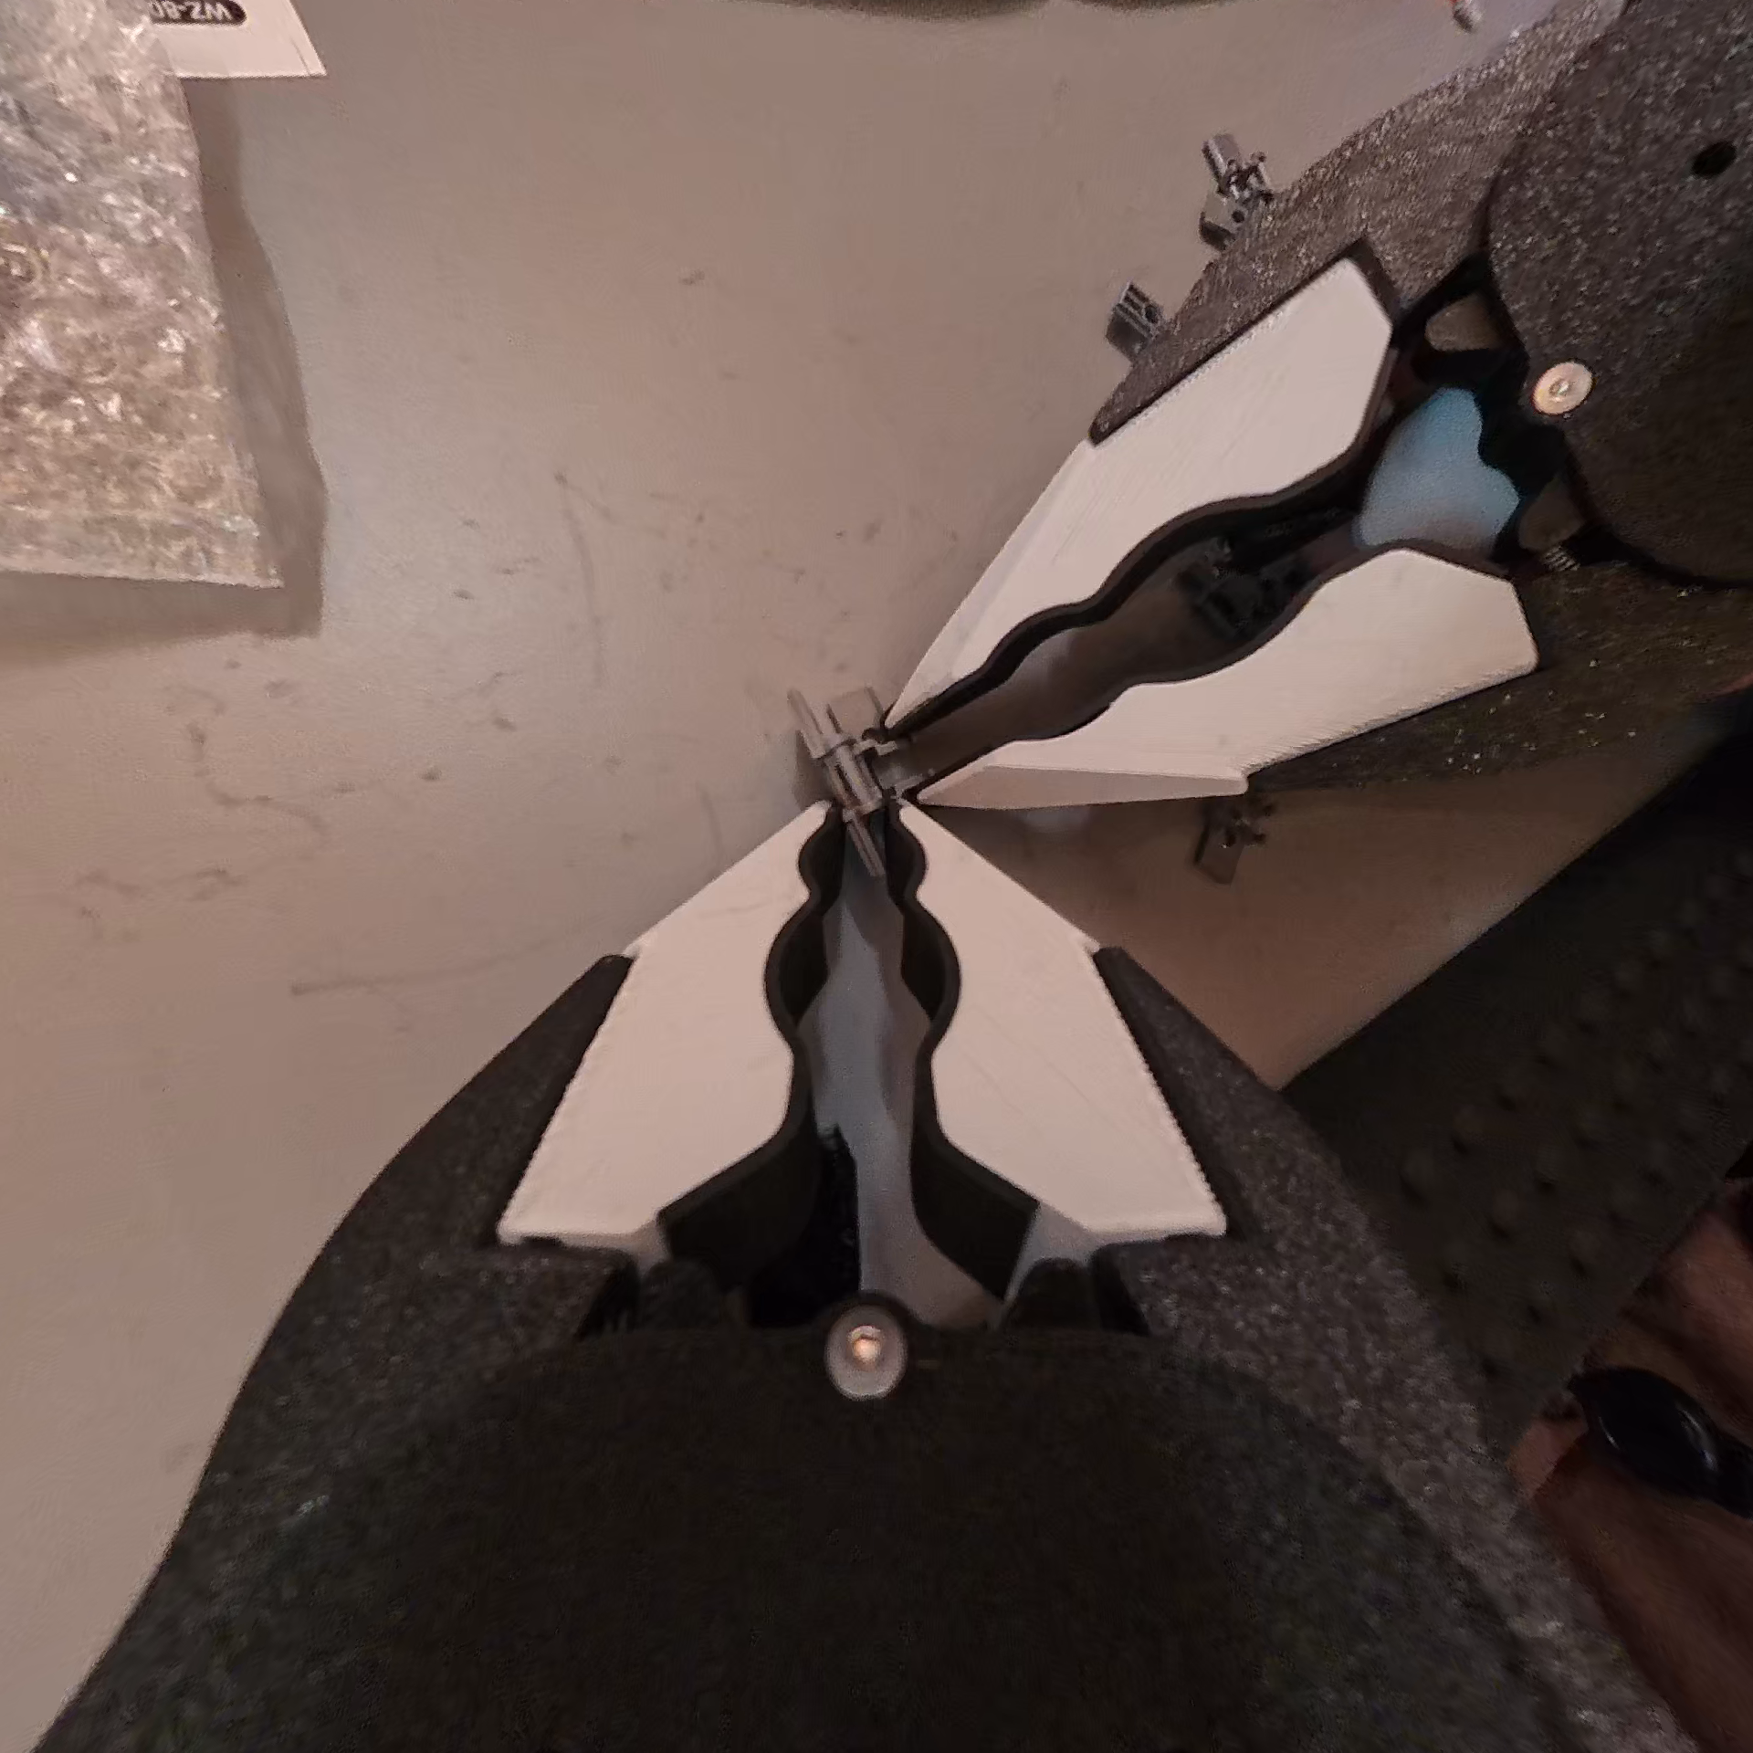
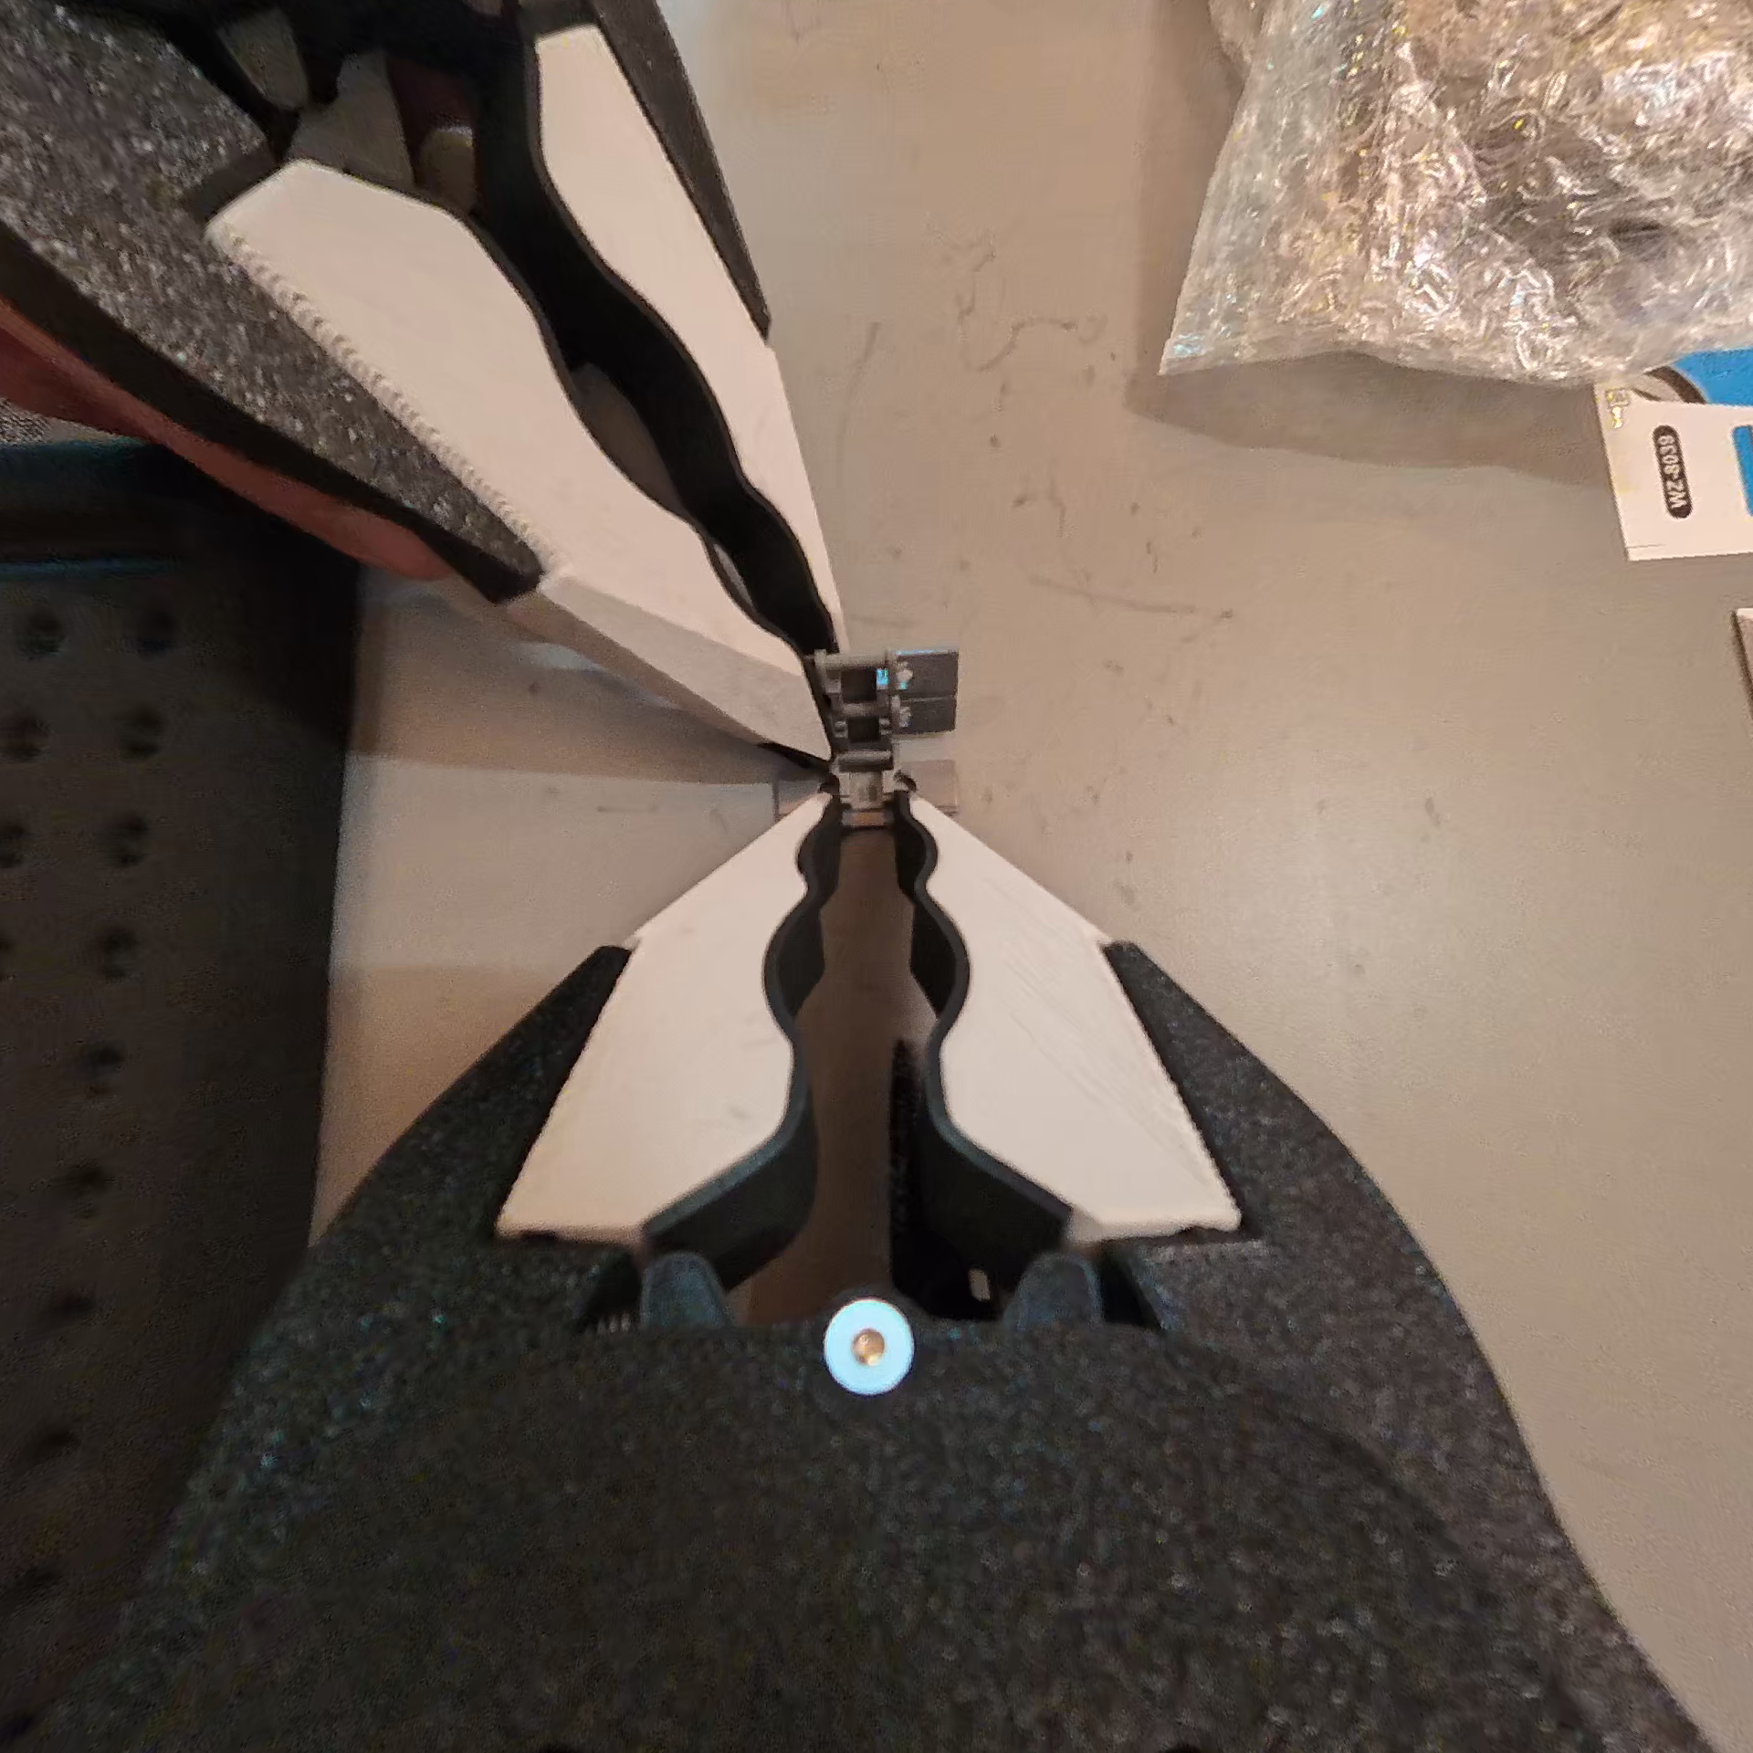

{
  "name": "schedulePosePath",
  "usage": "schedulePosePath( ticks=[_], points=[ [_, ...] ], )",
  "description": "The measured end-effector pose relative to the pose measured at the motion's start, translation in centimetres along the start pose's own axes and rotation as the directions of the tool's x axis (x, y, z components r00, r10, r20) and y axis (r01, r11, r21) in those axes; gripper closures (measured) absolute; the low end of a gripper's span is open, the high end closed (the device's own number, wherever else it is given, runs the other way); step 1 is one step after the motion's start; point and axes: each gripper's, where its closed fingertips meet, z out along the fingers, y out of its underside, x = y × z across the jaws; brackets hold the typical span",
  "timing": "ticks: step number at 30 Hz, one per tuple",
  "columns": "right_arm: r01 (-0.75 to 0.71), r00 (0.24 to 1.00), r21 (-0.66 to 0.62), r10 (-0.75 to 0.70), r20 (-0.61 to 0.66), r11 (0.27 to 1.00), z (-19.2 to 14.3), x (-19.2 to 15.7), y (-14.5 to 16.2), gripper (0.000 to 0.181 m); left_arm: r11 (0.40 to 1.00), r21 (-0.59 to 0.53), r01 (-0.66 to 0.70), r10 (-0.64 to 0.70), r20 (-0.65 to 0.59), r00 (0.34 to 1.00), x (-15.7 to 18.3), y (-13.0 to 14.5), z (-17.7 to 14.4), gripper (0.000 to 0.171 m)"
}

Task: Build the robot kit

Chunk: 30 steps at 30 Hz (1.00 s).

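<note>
On the left of the beige tabletop (image 1: 531, 398) lies a crinkled plastic bag (image 1: 104, 313). At centre, the left gripper (image 1: 858, 823) is clenched on one end of a small grey plastic part (image 1: 847, 749), while the right gripper (image 1: 892, 749) pinches its other end from the right. With both grips so near the tips, I judge that steady, aligned pressure matters; twisting could flick the piece away.

left claw (image 1: 861, 827) and right claw (image 2: 865, 804) tips meet on small part (image 1: 847, 749) | over bench (image 1: 569, 379) | crinkled bag (image 1: 104, 313) beyond, card (image 1: 251, 38) beside it
</note>
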Motion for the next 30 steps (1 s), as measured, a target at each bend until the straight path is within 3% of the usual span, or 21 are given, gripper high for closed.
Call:
schedulePosePath(
  ticks=[13,22,26,30],
  points=[
    [0.059,0.998,-0.012,-0.059,0.009,0.998,0.06,-0.1,-0.1,0.171,0.993,0.016,-0.114,0.115,-0.055,0.992,0.09,0.08,0.0,0.165],
    [0.091,0.994,0.014,-0.092,0.063,0.996,0.06,-0.12,-0.12,0.172,0.996,0.024,-0.089,0.091,-0.143,0.986,0.19,0.15,0.03,0.165],
    [0.116,0.991,-0.011,-0.115,0.062,0.993,0.09,-0.14,-0.13,0.172,0.985,-0.008,-0.175,0.173,-0.107,0.979,0.23,0.11,0.04,0.166],
    [0.087,0.993,0.012,-0.088,0.076,0.996,0.08,-0.08,-0.12,0.171,0.984,-0.009,-0.176,0.174,-0.108,0.979,0.25,0.15,0.03,0.164]
  ],
)
